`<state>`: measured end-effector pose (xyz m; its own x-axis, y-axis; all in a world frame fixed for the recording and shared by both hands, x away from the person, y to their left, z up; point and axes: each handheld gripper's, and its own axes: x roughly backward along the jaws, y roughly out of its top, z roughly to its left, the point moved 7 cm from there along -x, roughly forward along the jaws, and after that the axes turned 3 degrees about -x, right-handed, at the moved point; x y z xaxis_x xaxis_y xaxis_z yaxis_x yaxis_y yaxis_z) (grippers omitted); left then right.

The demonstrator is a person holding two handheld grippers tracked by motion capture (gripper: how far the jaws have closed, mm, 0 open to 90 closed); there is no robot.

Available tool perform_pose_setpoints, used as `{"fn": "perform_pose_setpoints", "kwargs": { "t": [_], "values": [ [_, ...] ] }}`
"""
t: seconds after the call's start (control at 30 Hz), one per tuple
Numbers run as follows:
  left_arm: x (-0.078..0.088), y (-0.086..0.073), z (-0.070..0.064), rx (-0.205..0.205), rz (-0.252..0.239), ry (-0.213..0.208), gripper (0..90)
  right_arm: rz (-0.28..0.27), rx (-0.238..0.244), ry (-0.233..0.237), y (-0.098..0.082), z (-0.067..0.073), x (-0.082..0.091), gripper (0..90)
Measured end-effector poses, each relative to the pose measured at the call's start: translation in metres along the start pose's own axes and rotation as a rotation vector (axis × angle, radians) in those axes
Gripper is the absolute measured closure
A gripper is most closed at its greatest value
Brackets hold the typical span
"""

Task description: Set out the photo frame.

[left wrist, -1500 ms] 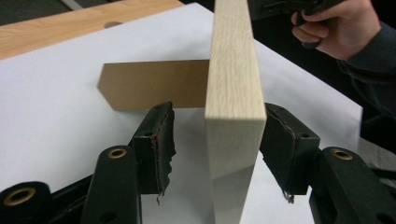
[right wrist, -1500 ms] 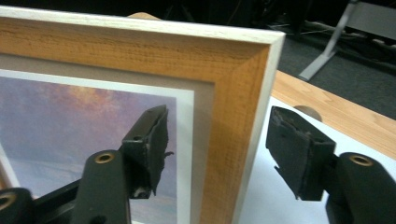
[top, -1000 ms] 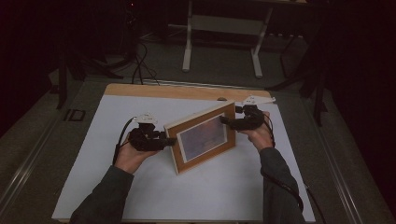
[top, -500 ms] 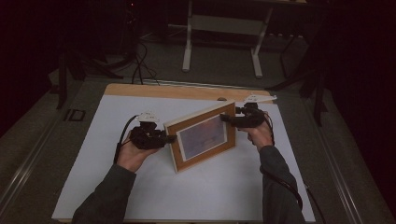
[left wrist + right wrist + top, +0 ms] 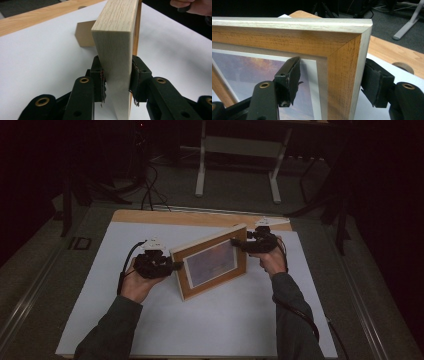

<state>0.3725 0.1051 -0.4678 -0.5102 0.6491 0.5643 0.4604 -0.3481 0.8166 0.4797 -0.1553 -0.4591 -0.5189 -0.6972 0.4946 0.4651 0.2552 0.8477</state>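
Both forearms reach in from below, hands well apart. The left gripper [image 5: 172,266] points right, and its jaws have just been closing. The right gripper [image 5: 236,242] points left, jaws set wide.

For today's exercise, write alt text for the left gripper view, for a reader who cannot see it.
The left gripper clamps the pale wooden edge of an upright picture frame, one black jaw on each face. The frame stands on a white sheet, with a brown stand piece behind it. A hand shows at the top right corner.
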Motion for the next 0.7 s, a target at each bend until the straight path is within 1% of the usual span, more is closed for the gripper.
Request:
{"fn": "perform_pose_setpoints", "kwargs": {
  "t": [0.03,0.07,0.13,0.17,0.27,0.37,0.53,0.57,0.67,0.7],
  "values": [
    [0.002,-0.001,0.003,0.01,-0.002,0.008,69.7,-0.001,0.008,-0.004,0.003,0.003,-0.003,35.2],
    [0.002,-0.001,0.003,0.01,-0.002,0.008,69.7,-0.002,0.013,-0.009,0.006,0.004,-0.004,35.1],
    [0.005,-0.002,0.006,0.014,-0.005,0.015,69.7,-0.004,0.011,-0.009,0.008,0.006,-0.006,35.0],
    [0.007,-0.004,0.009,0.022,-0.01,0.02,69.8,-0.007,0.022,-0.013,0.012,0.009,-0.01,34.8],
    [0.009,-0.005,0.011,0.027,-0.013,0.026,69.7,-0.007,0.028,-0.015,0.015,0.011,-0.013,34.7],
    [0.011,-0.006,0.014,0.028,-0.018,0.04,69.7,-0.008,0.03,-0.019,0.019,0.013,-0.019,34.5],
    [0.008,-0.004,0.015,0.021,-0.038,0.047,69.9,-0.006,0.022,-0.03,0.018,0.011,-0.021,34.4],
    [0.006,-0.002,0.016,0.022,-0.047,0.047,69.9,-0.005,0.015,-0.037,0.016,0.009,-0.022,34.4],
    [0.003,0.0,0.016,0.019,-0.052,0.051,70.2,-0.011,0.004,-0.043,0.016,0.006,-0.023,34.2],
    [0.001,0.002,0.018,0.025,-0.056,0.051,70.1,-0.018,-0.006,-0.045,0.015,0.003,-0.022,34.1]
  ]
}}
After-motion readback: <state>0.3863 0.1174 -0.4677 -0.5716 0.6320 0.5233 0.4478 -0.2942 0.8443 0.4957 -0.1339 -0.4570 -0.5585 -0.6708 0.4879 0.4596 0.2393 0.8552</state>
